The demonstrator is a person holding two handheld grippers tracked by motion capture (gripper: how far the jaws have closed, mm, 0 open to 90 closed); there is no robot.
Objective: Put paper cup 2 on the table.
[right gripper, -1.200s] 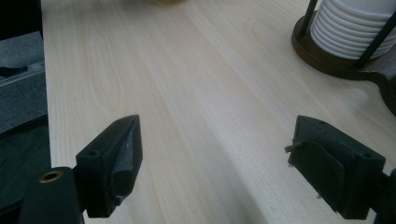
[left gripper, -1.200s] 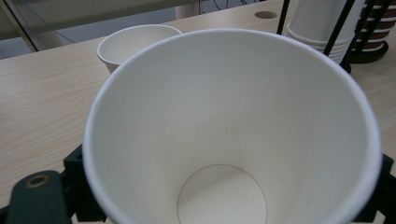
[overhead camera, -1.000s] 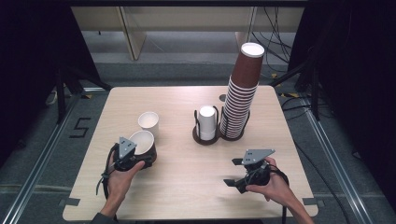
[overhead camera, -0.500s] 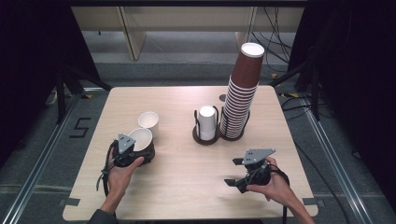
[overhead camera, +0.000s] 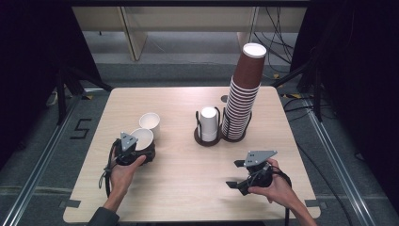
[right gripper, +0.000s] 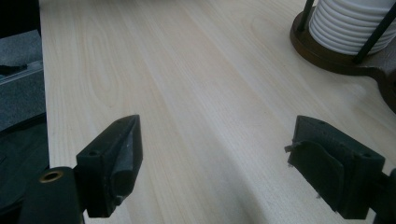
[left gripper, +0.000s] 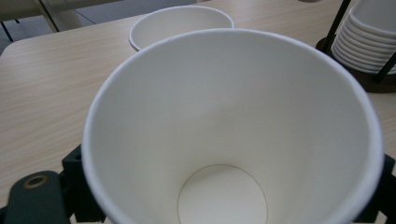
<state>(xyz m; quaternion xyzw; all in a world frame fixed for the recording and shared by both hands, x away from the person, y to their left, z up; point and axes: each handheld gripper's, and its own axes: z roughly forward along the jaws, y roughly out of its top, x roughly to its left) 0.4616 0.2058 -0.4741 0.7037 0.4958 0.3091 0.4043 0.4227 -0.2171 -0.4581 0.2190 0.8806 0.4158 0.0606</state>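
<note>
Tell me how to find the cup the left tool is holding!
Look at the wooden table, near its left side. Two white cups sit close together there; the held cup is the nearer one, between the left tool's black jaws, while the other cup stands free.

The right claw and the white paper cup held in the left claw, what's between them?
Bare wooden tabletop, seen in the high view, between right claw and white paper cup.

1. My left tongs [overhead camera: 141,151] are black and carry a grey plate; the paper cup [left gripper: 233,135] in them is plain white inside.
2. The second cup [overhead camera: 149,121], upper left of it, is white too.
3. The tall cup stack [overhead camera: 242,101] is reddish brown with white rims.
4. The cup holder [overhead camera: 207,137] is dark brown.
5. The tabletop [overhead camera: 188,183] shows pale wood grain.
6. My right tongs [overhead camera: 240,175] are black.
</note>
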